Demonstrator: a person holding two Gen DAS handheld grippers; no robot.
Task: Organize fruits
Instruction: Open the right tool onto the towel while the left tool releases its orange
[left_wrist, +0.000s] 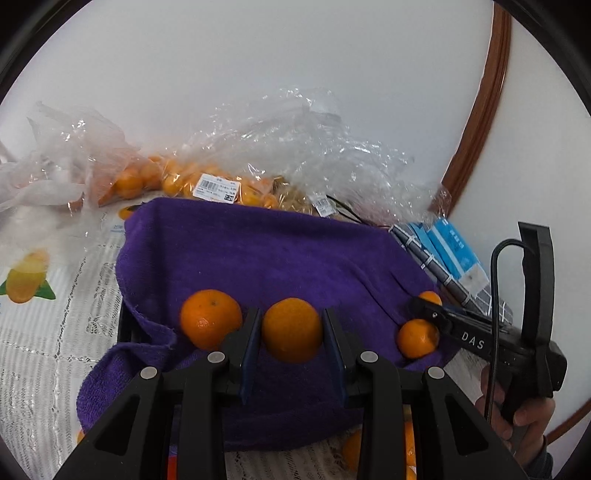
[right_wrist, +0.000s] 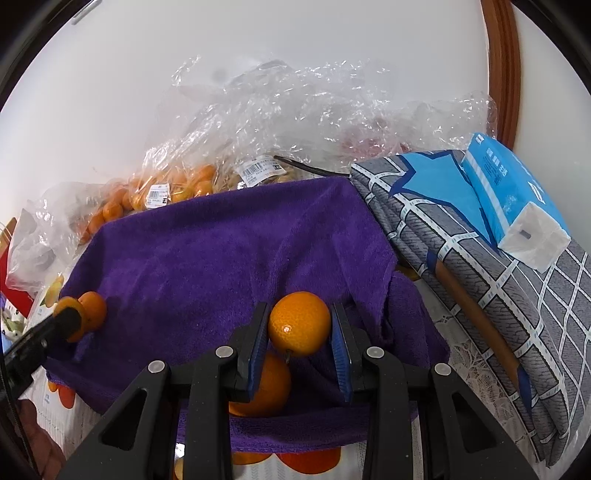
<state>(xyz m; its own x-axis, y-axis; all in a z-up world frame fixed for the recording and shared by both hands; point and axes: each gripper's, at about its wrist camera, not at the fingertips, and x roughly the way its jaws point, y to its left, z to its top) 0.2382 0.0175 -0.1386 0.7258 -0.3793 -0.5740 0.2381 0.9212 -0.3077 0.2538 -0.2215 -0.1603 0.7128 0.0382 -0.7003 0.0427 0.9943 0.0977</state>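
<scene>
While each gripper pinched a tangerine, the left gripper (left_wrist: 291, 332) held its fruit (left_wrist: 291, 329) just above the purple towel (left_wrist: 258, 254), beside a resting tangerine (left_wrist: 210, 318) to its left. The right gripper (right_wrist: 300, 328) clamped another fruit (right_wrist: 299, 323) directly over a second tangerine (right_wrist: 267, 387). Farther back lay the bagged tangerines (left_wrist: 173, 181).

Oranges (left_wrist: 210, 318) on towel (left_wrist: 266, 258), bags (left_wrist: 295, 147) behind
</scene>
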